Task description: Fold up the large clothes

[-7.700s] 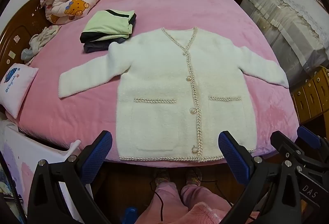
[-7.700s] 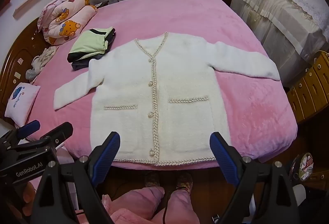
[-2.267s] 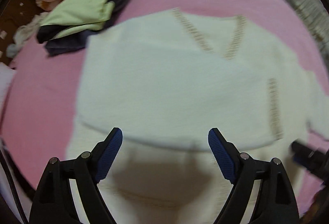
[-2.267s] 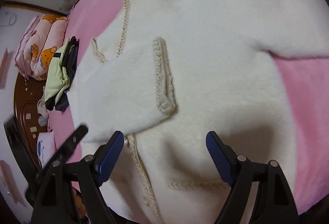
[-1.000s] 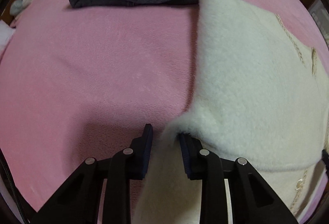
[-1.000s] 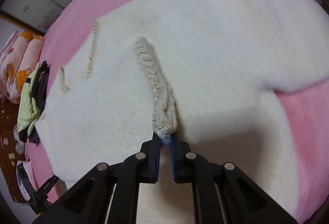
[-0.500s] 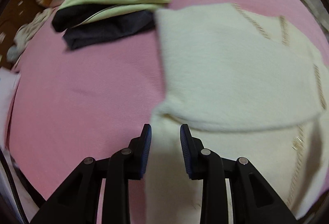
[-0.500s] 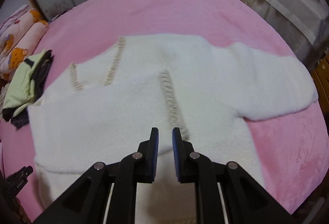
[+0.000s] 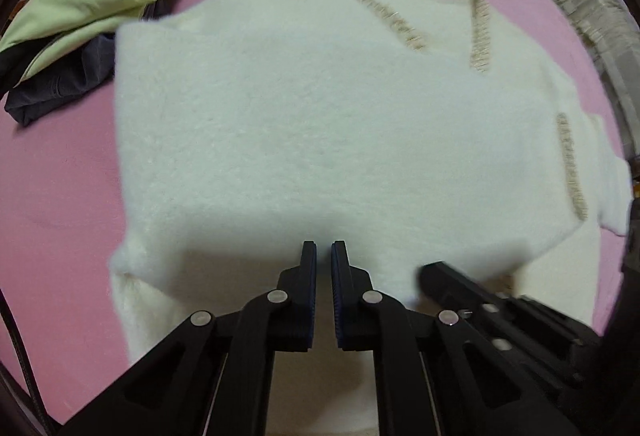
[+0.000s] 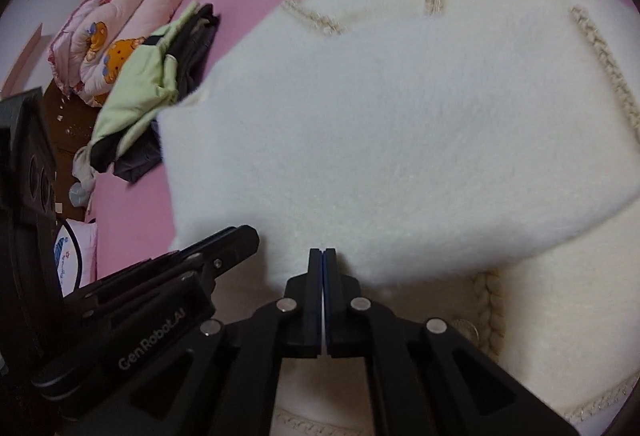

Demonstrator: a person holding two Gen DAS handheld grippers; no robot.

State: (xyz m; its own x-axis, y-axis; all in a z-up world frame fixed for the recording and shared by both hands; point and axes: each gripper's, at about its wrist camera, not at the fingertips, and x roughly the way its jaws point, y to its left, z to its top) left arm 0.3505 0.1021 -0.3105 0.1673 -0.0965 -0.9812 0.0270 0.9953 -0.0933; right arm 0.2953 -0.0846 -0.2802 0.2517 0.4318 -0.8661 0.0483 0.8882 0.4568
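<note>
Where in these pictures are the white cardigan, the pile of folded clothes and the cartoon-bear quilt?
white cardigan (image 9: 304,124): left wrist view, middle of the folded-over fleece.
pile of folded clothes (image 9: 84,4): left wrist view, the green top layer.
cartoon-bear quilt (image 10: 120,36): right wrist view, its rolled side.

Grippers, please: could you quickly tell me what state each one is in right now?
Left gripper: jaws shut, holding nothing, over the white cardigan.
Right gripper: jaws shut, holding nothing.
</note>
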